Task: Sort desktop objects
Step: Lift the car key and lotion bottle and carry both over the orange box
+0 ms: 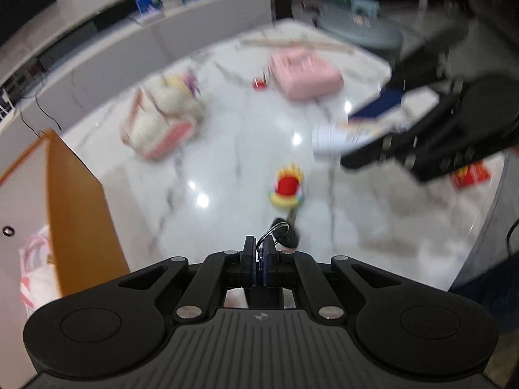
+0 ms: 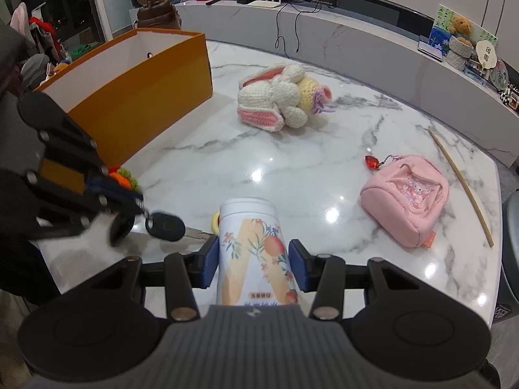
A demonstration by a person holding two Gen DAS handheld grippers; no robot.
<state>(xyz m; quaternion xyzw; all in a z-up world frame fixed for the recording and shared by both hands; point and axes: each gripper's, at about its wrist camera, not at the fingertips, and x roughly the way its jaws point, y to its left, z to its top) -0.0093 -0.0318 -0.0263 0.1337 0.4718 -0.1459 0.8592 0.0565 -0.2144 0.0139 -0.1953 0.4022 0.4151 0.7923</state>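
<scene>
Key ring (image 1: 278, 230) with black key fob (image 2: 165, 226) pinched in clenched left gripper (image 1: 258, 253) above marble table (image 2: 292, 165), white printed can (image 2: 254, 253) clamped in right gripper (image 2: 254, 264), orange box (image 2: 136, 97) at left.

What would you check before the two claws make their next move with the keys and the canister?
1. Left claw shut on the key ring: ok.
2. Black key fob and crochet charm hanging free: ok.
3. Right claw pads pressing the printed canister: ok.
4. Orange box open on top: ok.
5. Room left inside the box: cannot tell.
6. Crochet rabbit and pink pouch apart from both claws: ok.
</scene>
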